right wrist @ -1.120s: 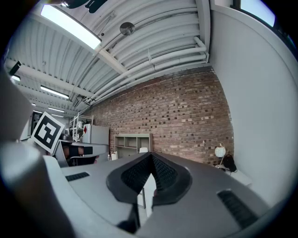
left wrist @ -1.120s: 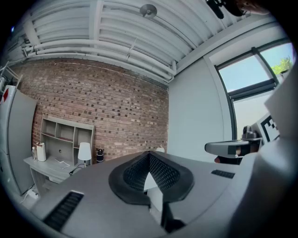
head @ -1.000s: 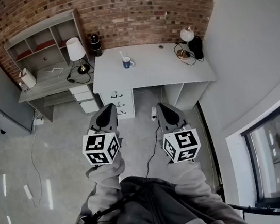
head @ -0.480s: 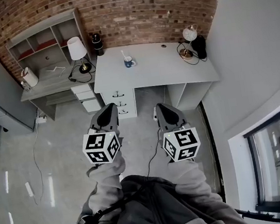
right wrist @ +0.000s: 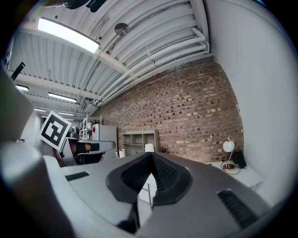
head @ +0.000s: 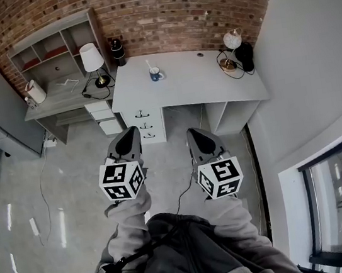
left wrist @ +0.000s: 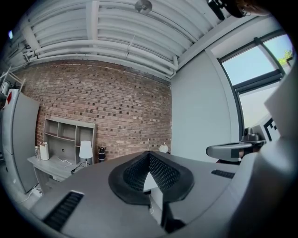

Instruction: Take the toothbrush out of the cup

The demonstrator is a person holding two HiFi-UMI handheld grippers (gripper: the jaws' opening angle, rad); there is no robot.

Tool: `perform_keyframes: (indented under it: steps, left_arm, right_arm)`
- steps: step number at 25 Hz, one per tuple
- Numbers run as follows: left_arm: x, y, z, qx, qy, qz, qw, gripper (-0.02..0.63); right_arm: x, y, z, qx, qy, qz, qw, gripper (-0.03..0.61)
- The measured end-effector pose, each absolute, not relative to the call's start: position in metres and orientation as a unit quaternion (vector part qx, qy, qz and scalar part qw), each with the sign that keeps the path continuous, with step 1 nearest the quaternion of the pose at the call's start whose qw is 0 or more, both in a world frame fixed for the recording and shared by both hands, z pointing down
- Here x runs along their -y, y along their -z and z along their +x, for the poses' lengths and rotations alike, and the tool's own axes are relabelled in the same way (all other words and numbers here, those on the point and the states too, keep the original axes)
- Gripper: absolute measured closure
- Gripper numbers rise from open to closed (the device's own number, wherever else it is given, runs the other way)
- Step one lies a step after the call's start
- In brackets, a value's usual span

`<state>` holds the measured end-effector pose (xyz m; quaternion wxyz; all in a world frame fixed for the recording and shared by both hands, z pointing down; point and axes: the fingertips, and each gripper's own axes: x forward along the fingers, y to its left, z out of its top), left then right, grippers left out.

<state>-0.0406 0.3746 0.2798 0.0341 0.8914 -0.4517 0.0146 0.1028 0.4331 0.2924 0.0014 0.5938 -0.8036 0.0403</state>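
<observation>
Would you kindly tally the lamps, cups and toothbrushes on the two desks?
Lamps: 2
Cup: 1
Toothbrush: 1
Total: 4

Grippers: two, left gripper, right gripper
Cup: one, ahead of both
Toothbrush: one
Lamps: two, shaded lamp, globe lamp

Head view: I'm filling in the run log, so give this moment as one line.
position: away from desk | left gripper: shut, empty | right gripper: shut, empty | toothbrush: in cup on desk
</observation>
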Motion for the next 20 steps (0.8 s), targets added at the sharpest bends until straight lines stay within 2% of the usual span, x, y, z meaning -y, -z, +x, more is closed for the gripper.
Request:
perform_keyframes:
  steps: [10, 20]
  left_arm:
    - [-0.358, -0.299, -0.036, 0.467, -0.027, 0.883, 0.043, 0.609]
    - [-0.278, -0.308, -0.021, 0.456, -0.018, 0.888, 0.053, 0.609]
  right_arm:
    - [-0.420, -0.313, 0.113, 0.811, -0.055, 0.583, 0.003, 0.578]
    - [-0.349, -0.319, 0.138, 0.792, -0.037, 0.609, 0.025, 0.578]
